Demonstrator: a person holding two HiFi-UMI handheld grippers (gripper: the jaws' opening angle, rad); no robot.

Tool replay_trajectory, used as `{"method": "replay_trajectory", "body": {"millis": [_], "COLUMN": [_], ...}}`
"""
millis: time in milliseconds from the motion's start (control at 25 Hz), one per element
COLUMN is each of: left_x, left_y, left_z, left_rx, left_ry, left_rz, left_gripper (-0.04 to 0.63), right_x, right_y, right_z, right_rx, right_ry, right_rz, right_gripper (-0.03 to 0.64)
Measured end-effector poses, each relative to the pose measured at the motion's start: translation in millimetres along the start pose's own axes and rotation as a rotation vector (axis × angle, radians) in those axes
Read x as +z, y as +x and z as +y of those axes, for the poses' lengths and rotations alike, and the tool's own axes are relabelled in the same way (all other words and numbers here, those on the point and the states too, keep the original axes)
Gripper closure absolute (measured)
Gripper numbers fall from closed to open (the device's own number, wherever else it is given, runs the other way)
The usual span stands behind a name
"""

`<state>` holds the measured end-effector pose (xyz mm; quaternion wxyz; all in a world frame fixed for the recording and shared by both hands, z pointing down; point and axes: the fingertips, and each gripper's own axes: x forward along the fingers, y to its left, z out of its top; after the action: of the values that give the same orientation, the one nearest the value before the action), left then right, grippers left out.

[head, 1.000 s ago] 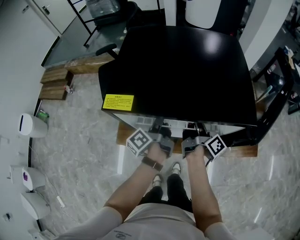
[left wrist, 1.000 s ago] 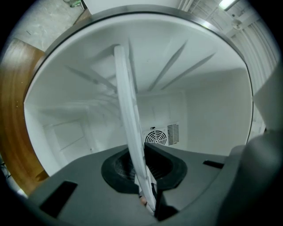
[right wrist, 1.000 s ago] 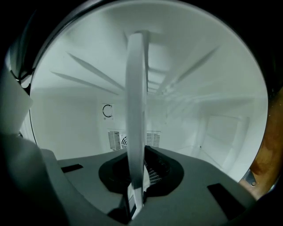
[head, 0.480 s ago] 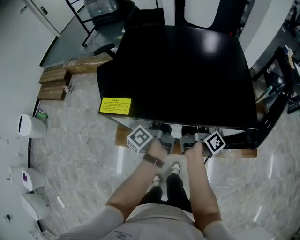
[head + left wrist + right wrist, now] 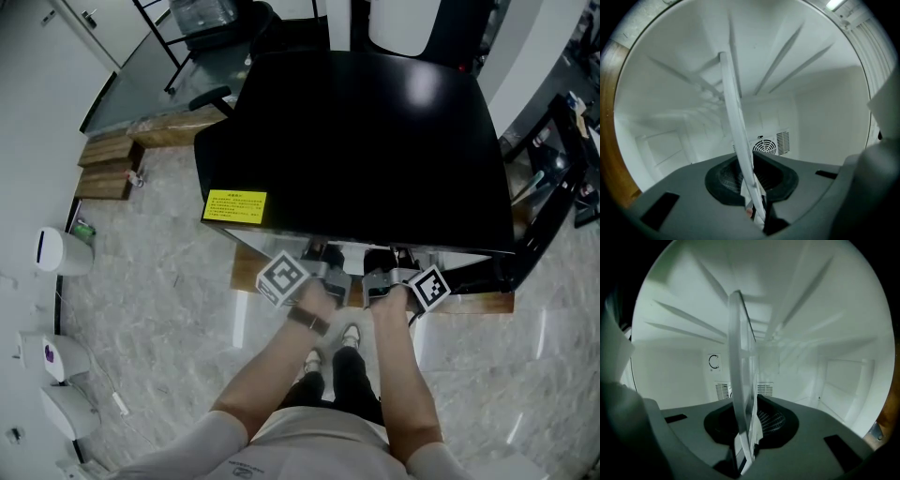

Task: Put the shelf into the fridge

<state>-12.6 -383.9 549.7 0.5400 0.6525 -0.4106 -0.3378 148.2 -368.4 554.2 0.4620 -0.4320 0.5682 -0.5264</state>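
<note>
While we stand before the fridge [image 5: 366, 141], our left gripper [image 5: 753, 208] and right gripper [image 5: 744, 446] each clamp the near edge of the shelf [image 5: 739, 366], which reaches into the fridge's white interior.

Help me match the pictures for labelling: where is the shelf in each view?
Head view: hidden under the black fridge top.
Left gripper view: shelf edge-on, centre, in the left claw.
Right gripper view: shelf edge-on, centre, in the right claw.
Shared landmark: back-wall vent, both gripper views.
</note>
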Motion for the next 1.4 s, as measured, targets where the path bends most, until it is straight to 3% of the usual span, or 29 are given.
{"method": "replay_trajectory", "body": {"millis": [1080,1400], "left_x": [-55,-76], "left_y": [-97,-139], "left_z": [-32,-49], "left_rx": [-0.032,-0.030], "left_ry": [-0.009,-0.010], "left_rz": [0.136,0.196], "left_gripper": [0.541,0.582], "right_x": [-53,-66], "right_y": [-103,-144], "right_z": [25,40], "right_rx": [-0.033,-0.052], "right_ry": [-0.075,-0.087], "right_rz": [0.059,0.060], "right_gripper": [0.571,0.576]}}
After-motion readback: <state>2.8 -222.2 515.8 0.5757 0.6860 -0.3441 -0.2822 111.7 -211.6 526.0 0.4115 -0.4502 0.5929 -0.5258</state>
